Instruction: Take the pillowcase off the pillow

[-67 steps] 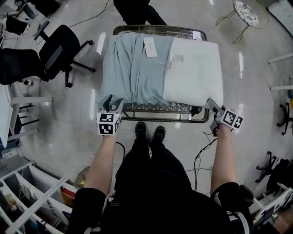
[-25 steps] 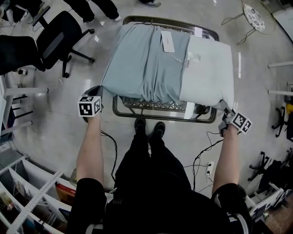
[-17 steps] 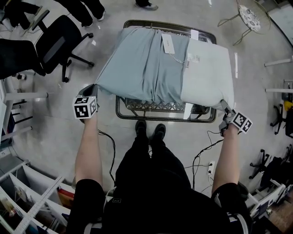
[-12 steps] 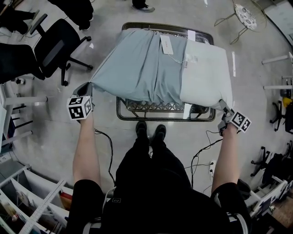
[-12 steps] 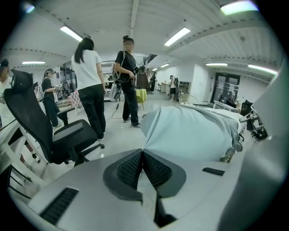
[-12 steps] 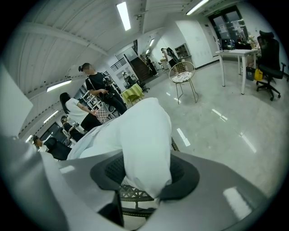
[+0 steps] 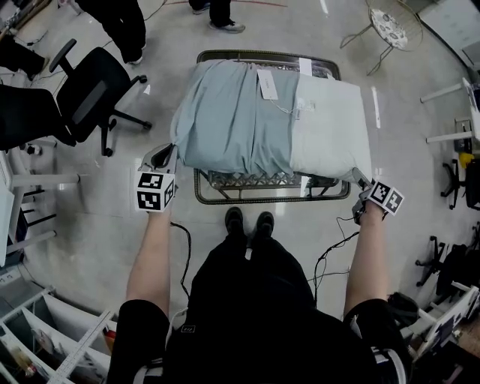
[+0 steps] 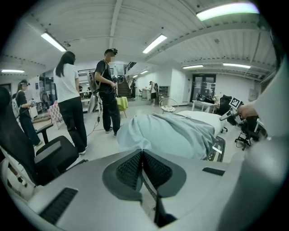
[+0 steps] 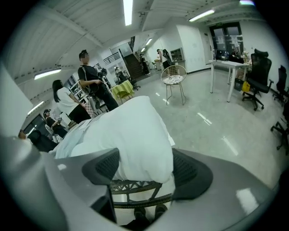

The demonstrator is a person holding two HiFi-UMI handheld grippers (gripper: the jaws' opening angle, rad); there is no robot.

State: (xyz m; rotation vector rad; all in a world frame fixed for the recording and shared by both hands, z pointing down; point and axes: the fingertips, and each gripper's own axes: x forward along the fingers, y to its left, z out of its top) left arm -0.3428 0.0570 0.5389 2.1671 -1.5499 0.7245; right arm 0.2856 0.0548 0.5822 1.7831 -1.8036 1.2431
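Observation:
A white pillow (image 7: pixel 330 120) lies on a metal wire table (image 7: pixel 262 196). A pale blue pillowcase (image 7: pixel 232 112) covers its left part, and the right part is bare. My left gripper (image 7: pixel 166 154) is at the near left corner, shut on the pillowcase's corner. In the left gripper view the blue cloth (image 8: pixel 167 135) runs down into the shut left gripper (image 8: pixel 142 153). My right gripper (image 7: pixel 357 180) is at the pillow's near right corner. Its jaws have just been opening. In the right gripper view the bare pillow (image 9: pixel 131 135) bulges between the spread jaws of the right gripper (image 9: pixel 145 169).
A black office chair (image 7: pixel 97 86) stands left of the table, with people (image 7: pixel 120 22) behind it. A round side table (image 7: pixel 390 19) is at the far right. A cable (image 7: pixel 334 247) lies on the floor by my feet. Shelves (image 7: pixel 30 330) are at the lower left.
My left gripper has come back in toward the table with the pillowcase corner, and the stretched cloth has gone slack. My right gripper has stayed at the pillow's corner.

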